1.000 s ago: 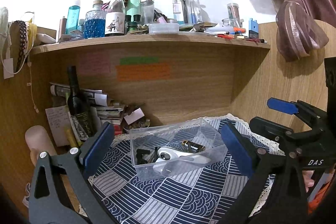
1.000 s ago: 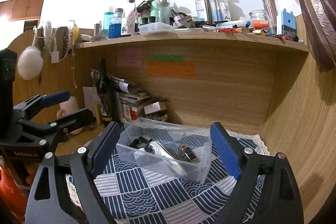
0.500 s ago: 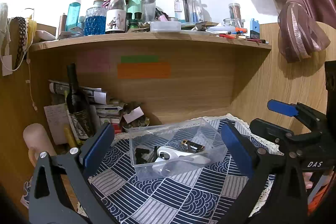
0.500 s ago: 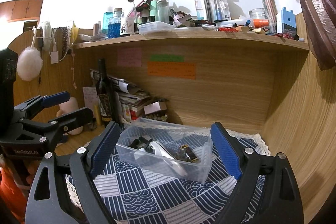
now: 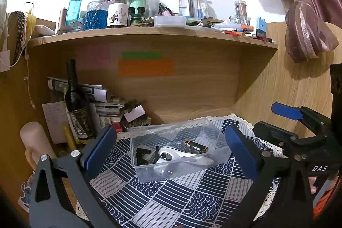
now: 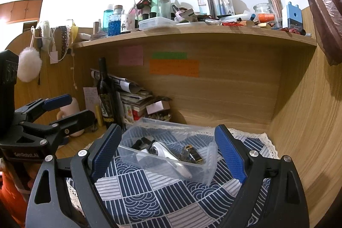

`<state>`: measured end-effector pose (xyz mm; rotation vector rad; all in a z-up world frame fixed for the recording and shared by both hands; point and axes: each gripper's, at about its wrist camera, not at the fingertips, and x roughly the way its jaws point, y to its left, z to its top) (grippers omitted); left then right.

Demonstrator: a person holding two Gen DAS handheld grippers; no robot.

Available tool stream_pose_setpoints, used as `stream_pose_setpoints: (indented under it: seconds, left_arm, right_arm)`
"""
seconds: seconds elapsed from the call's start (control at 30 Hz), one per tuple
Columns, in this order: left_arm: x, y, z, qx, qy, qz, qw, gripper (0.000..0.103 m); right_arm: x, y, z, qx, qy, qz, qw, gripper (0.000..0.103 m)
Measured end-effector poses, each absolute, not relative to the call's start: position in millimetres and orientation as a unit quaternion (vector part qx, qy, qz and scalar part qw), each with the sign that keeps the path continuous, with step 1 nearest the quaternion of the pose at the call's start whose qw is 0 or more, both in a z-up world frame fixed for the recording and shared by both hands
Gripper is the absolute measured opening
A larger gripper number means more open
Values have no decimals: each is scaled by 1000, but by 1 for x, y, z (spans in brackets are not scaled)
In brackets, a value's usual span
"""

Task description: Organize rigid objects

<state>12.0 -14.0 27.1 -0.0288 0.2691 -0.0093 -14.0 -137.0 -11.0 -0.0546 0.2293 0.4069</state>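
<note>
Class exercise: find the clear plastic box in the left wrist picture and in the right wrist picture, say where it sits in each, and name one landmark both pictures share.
Left wrist view: the clear plastic box sits just below centre on the patterned cloth, between the open left claw's fingers.
Right wrist view: the box sits low centre, between the open right claw's fingers.
Shared landmark: the orange note on the wooden back panel.

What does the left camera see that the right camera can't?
Only the left wrist view shows the knotted curtain tie. Only the right wrist view shows the fluffy white puff hanging on the wall. Both show the clear box on the blue patterned cloth, the white gadget inside it, the dark bottle, and open, empty jaws.
</note>
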Motion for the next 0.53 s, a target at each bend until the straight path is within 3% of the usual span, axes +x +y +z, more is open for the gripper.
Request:
stream_pose_setpoints:
  seconds: [0.53]
  left_arm:
    - [18,-13,26,-22,138,-15,990,103]
  right_arm:
    - [-6,-136,-14,-26,121,201,972,88]
